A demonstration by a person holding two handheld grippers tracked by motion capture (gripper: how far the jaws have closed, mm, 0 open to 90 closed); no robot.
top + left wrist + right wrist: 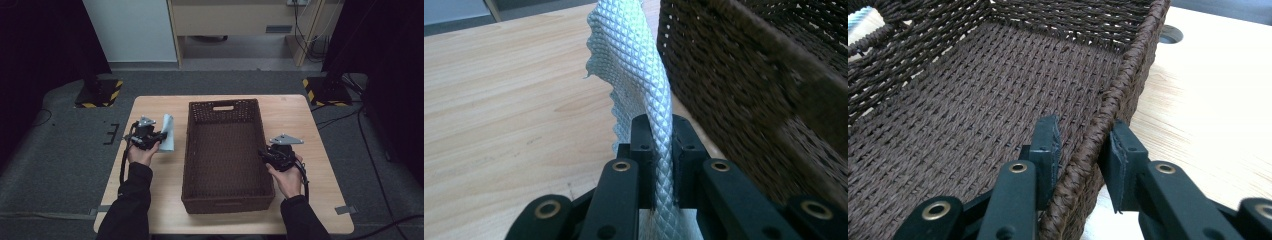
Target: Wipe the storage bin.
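High view: the left tool (pixel 159 136) holds a pale blue cloth (pixel 168 132) just left of the brown woven basket (pixel 197 155), which sits mid-tabletop (pixel 320 150). In the left gripper view the two black jaws are clenched on a fold of the quilted cloth (pixel 636 65), which stands up from them with the basket's outer wall (pixel 744 95) close beside it. The right tool (pixel 266 156) is at the basket's right rim; the right gripper view shows one jaw inside and one outside the rim (pixel 1113 112). The inner jaw looks to be against the weave, while a small gap seems to remain at the outer one, so the grasp appears not quite complete.

The basket holds nothing; its woven floor (pixel 973 115) is bare.

The step in hand looks like carrying the cloth to the basket while the other tool steadies it. The next move calls for lifting the cloth over the near wall so it does not snag the weave, then releasing it inside.
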